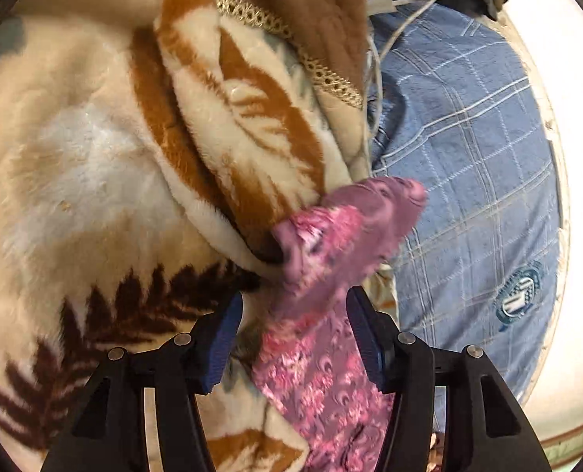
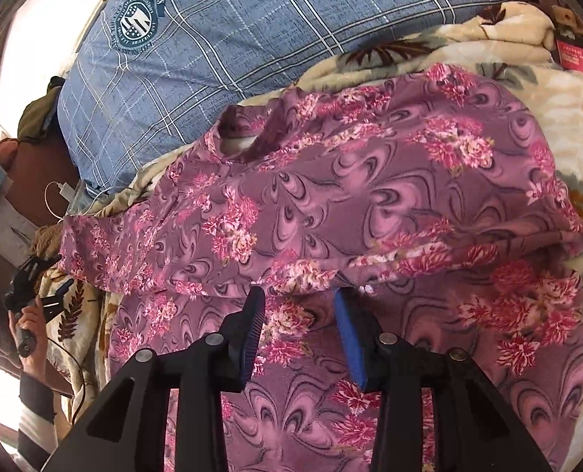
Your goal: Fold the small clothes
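A purple garment with pink flowers (image 2: 370, 196) lies folded over itself on a fluffy cream blanket (image 2: 558, 110). One sleeve stretches to the left. My right gripper (image 2: 299, 303) hovers over the garment's near part, open, its blue pads apart and just short of the folded edge. In the left wrist view the sleeve end (image 1: 342, 228) runs between the fingers of my left gripper (image 1: 293, 306), which is open; neither pad presses on the cloth. The right wrist view shows that left gripper (image 2: 43, 279) small at the far left, held in a hand beside the sleeve tip.
A blue checked pillow (image 2: 252, 39) with a round badge lies behind the garment. The cream and brown leaf-patterned blanket (image 1: 94, 157) is bunched in thick folds to the left. A white charger cable (image 2: 61, 190) runs by the pillow. A striped sleeve (image 2: 35, 413) shows at the lower left.
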Action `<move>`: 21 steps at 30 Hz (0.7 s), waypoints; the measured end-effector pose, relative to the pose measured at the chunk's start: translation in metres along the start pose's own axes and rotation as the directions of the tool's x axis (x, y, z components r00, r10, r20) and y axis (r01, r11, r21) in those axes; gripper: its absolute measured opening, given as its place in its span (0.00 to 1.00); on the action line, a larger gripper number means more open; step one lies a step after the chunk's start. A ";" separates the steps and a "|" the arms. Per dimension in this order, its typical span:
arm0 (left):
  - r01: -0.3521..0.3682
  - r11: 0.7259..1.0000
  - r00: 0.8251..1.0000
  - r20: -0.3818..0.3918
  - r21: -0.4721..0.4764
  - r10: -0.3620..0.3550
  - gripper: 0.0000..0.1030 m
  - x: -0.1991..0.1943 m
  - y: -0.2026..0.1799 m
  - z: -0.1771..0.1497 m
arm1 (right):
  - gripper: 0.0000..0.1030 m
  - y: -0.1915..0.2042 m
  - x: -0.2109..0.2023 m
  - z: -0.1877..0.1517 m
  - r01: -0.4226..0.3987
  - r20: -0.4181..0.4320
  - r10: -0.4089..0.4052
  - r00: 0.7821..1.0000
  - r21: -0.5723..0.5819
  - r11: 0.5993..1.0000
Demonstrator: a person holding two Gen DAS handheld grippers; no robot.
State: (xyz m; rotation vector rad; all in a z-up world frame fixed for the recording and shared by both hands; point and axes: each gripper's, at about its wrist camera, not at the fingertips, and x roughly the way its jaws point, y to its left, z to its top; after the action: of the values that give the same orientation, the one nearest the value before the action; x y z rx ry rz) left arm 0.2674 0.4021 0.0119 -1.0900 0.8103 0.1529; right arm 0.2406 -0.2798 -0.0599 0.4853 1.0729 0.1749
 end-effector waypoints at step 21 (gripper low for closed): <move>0.060 0.833 0.982 -0.181 0.551 0.050 0.04 0.071 -0.189 -0.206 | 0.39 -0.027 -0.020 -0.001 -0.041 0.025 0.040 0.999 0.055 0.998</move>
State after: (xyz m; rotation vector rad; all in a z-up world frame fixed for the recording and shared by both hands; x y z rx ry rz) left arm 0.3051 0.1196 0.0593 -0.5541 0.9458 -0.1909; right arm 0.2274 -0.3103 -0.0563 0.5578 1.0469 0.1748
